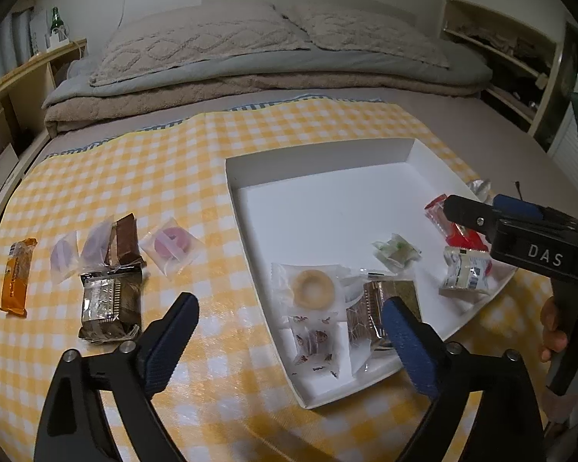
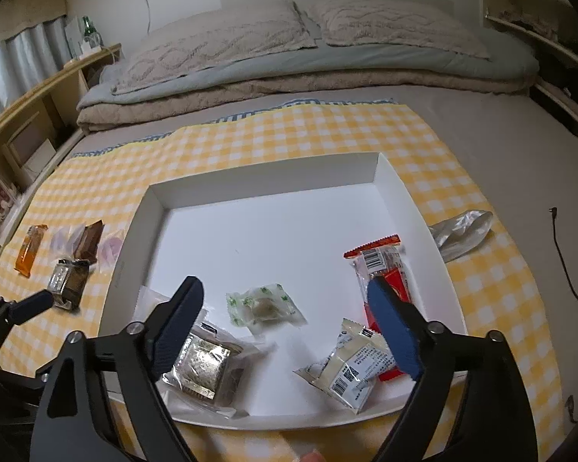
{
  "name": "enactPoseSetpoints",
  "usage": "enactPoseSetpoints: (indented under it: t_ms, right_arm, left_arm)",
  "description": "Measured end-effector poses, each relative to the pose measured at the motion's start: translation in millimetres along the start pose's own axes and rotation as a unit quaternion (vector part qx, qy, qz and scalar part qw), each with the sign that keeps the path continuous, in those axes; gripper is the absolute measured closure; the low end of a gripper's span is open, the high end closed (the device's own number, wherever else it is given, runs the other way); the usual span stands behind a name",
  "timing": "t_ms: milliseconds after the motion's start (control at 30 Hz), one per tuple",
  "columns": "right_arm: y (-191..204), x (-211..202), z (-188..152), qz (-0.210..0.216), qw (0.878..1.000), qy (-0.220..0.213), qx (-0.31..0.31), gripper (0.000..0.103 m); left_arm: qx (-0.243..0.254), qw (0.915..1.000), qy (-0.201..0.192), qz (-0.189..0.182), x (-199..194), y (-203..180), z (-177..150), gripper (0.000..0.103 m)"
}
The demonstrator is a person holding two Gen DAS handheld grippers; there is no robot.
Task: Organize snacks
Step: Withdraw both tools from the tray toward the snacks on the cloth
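A white tray (image 1: 320, 154) lies on a yellow checked cloth (image 1: 135, 177) and holds several wrapped snacks: a ring biscuit (image 1: 312, 288), a green-printed candy (image 1: 395, 252), a red packet (image 1: 458, 231), a white packet (image 1: 464, 273) and a foil pack (image 1: 370, 308). Left of the tray lie an orange bar (image 1: 17, 277), a dark foil pack (image 1: 110, 304), a brown bar (image 1: 123, 238) and pale pouches (image 1: 171, 248). My left gripper (image 1: 289, 331) is open and empty above the tray's near-left edge. My right gripper (image 2: 289, 319) is open and empty above the tray (image 2: 266, 177), between the foil pack (image 2: 204, 365) and the white packet (image 2: 350, 373).
Folded blankets and pillows (image 1: 250, 57) lie at the back of the bed. Wooden shelves (image 1: 15, 92) with a green bottle (image 1: 56, 19) stand at the left. A crumpled clear wrapper (image 2: 462, 231) and a dark cable (image 2: 562, 258) lie right of the tray.
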State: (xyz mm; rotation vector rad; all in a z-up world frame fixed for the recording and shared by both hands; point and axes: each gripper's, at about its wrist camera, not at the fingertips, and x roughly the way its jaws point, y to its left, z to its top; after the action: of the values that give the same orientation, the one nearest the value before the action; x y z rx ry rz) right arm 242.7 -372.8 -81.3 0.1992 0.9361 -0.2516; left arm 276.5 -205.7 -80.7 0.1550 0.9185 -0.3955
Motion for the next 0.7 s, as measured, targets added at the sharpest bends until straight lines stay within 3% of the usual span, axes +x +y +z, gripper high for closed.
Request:
enactPoseSetpoints:
  t_ms: [133,700]
  right_arm:
    - [4,-7,0,-0.005,1.000,-0.014,-0.004,0.000]
    - [39,-35,3,-0.022,0.998,-0.048,-0.024,0.000]
  left_arm:
    - [-0.001,1.0000,-0.004,0.004,-4,3,1,0.000]
    - [-0.021,0.9984,-0.046,0.026,-58,61,-5,0.000]
